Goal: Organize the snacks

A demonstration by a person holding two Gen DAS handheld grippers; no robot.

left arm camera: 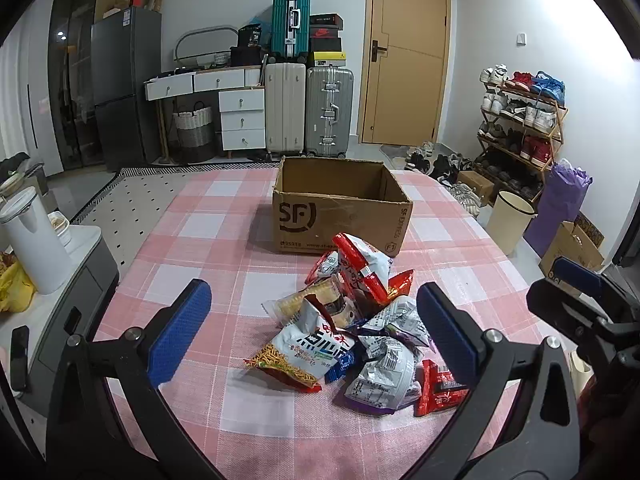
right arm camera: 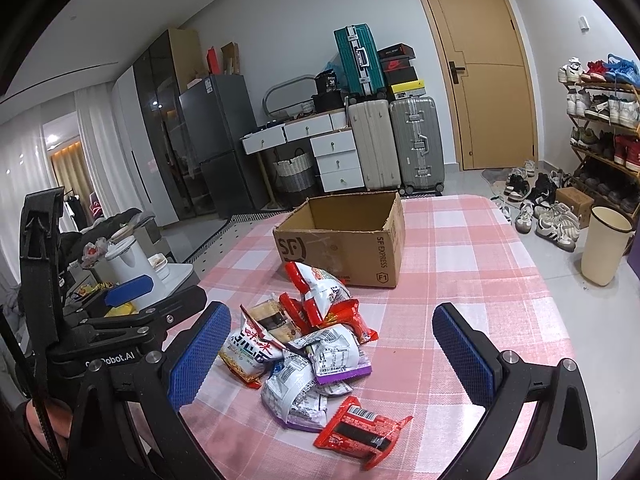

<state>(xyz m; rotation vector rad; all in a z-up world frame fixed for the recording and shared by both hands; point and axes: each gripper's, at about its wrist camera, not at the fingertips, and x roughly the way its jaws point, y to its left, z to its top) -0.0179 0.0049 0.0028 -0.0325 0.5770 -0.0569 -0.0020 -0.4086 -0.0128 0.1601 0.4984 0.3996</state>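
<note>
While the left gripper [left arm camera: 312, 328] hangs above the near edge of the surface [left arm camera: 208, 240], its two blue-padded fingers [left arm camera: 180, 332] stand wide apart with nothing between them. A heap of snack packets [left arm camera: 352, 328] lies on the pink checked cloth just ahead of it, framed by the spread fingers. At the front of the heap a white bag printed with fried noodles [left arm camera: 296, 356] lies flat, a small red packet [left arm camera: 436, 388] sits at the heap's right edge near the right finger, and a red and white bag [left arm camera: 360, 264] leans up at the back. Just beyond the heap stands an open cardboard box [left arm camera: 340, 208] marked SF, and no packet shows inside it. The right gripper [left arm camera: 576, 280] shows at the right edge of this view, off to the side of the heap.

From the right wrist view, the right gripper [right arm camera: 332, 348] is likewise spread wide and holds nothing. The snack packets [right arm camera: 308, 340] lie between and ahead of its fingers, closer to the left one. A flat red packet [right arm camera: 360, 432] with a barcode lies nearest the camera, apart from the rest. The cardboard box [right arm camera: 344, 240] stands behind the heap, its near wall just beside the rearmost bag. The left gripper [right arm camera: 132, 288] juts in at the left, one blue pad visible.
</note>
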